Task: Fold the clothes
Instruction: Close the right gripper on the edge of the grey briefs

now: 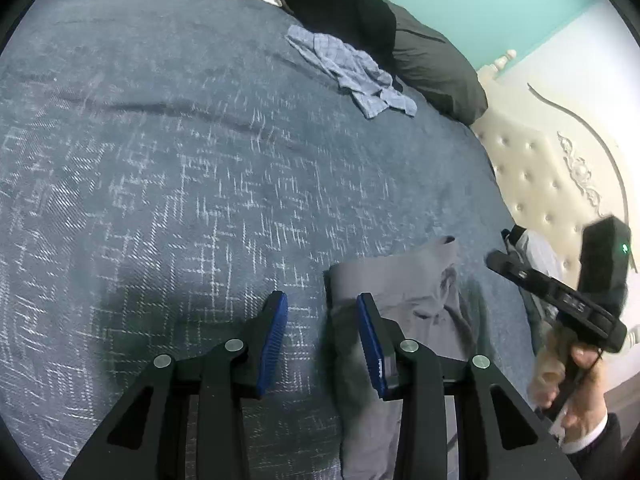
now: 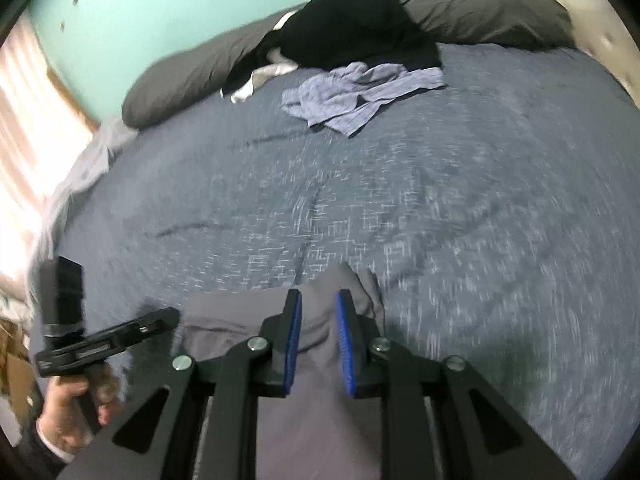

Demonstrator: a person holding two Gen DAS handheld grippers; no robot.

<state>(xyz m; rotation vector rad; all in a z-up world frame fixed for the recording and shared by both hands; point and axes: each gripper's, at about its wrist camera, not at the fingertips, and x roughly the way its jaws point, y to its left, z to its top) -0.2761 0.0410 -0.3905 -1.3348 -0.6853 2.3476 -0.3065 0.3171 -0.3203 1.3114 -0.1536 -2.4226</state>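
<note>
A folded grey garment (image 1: 404, 292) lies on the blue patterned bedspread (image 1: 160, 160) near the front edge. In the left wrist view my left gripper (image 1: 322, 298) is open just left of the garment; its right finger overlaps the garment's left edge, and only bedspread shows between the blue pads. In the right wrist view, which is blurred, my right gripper (image 2: 319, 295) hovers over the grey garment (image 2: 320, 400). Its pads stand a narrow gap apart and do not press on the cloth. A hand (image 1: 580, 376) holds the right tool at the garment's right side.
A crumpled blue checked garment (image 1: 352, 76) (image 2: 360, 92) lies far across the bed, beside a black clothes pile (image 1: 340, 4) (image 2: 352, 28) with a white piece (image 2: 244, 94). Dark grey pillows (image 1: 436, 68) (image 2: 480, 8) line the far side. A cream tufted headboard (image 1: 536, 176) stands at the right.
</note>
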